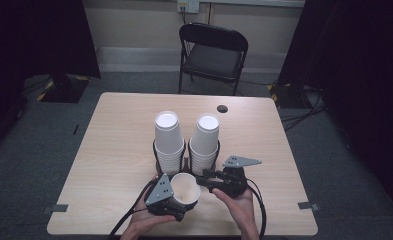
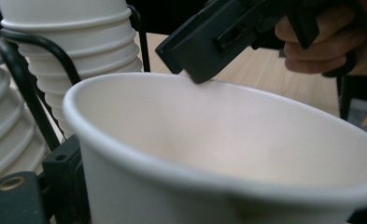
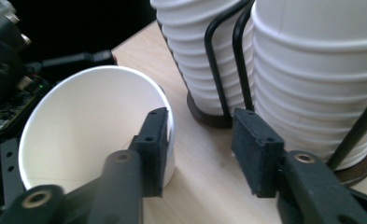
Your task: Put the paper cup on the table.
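A pale wooden table (image 1: 114, 150) is standing in a dim room with a black folding chair (image 1: 213, 55) behind it. Just in front of the two wire-racked stacks of white paper cups (image 1: 187, 142), the left gripper (image 1: 170, 197) is gripping a single white paper cup (image 1: 185, 187), seemingly by its wall, though its pads are hidden. The cup is tilting, mouth toward the right gripper (image 3: 200, 149), whose jaws are standing apart, one pad touching the rim, nothing clamped.

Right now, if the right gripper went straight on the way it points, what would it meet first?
Probably the wire holder with the two stacks of paper cups. The right gripper stands open, one pad beside the single paper cup; depth is hard to judge.
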`<state>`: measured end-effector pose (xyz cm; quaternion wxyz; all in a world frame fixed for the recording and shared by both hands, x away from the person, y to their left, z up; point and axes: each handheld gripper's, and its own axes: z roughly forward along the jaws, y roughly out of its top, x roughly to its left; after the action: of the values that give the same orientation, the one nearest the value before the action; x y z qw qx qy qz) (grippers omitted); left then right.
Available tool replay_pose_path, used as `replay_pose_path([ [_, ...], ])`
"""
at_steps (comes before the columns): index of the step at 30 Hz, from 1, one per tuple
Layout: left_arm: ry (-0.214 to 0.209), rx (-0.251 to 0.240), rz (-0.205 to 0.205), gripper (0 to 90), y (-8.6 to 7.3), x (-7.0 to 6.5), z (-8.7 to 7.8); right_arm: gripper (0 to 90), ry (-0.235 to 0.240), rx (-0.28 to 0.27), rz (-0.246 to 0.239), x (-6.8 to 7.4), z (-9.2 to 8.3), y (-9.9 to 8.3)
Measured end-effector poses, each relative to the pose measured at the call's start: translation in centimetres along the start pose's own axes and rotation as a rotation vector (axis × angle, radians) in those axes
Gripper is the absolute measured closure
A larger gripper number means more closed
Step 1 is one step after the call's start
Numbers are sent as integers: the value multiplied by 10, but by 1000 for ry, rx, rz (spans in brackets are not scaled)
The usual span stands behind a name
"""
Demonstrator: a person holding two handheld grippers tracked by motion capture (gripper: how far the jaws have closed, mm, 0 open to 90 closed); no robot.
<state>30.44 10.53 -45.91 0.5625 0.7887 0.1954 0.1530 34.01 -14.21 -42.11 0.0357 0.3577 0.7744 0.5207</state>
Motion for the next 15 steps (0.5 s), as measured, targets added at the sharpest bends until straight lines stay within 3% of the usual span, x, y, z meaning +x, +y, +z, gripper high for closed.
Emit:
replay_pose_path([
  [2,18,-2,-9,93,1,2,-5,520,-18,-36,-14,1,-2,-1],
  [4,7,-27,-36,93,1,4,-11,495,-39,-69,-22,0,-5,-3],
  [9,56,-52,-53,93,0,10,-23,420,-84,-129,-44,-2,-9,-10],
  [15,115,-48,-88,95,-6,20,-39,371,-157,-185,-66,-3,-12,-26],
])
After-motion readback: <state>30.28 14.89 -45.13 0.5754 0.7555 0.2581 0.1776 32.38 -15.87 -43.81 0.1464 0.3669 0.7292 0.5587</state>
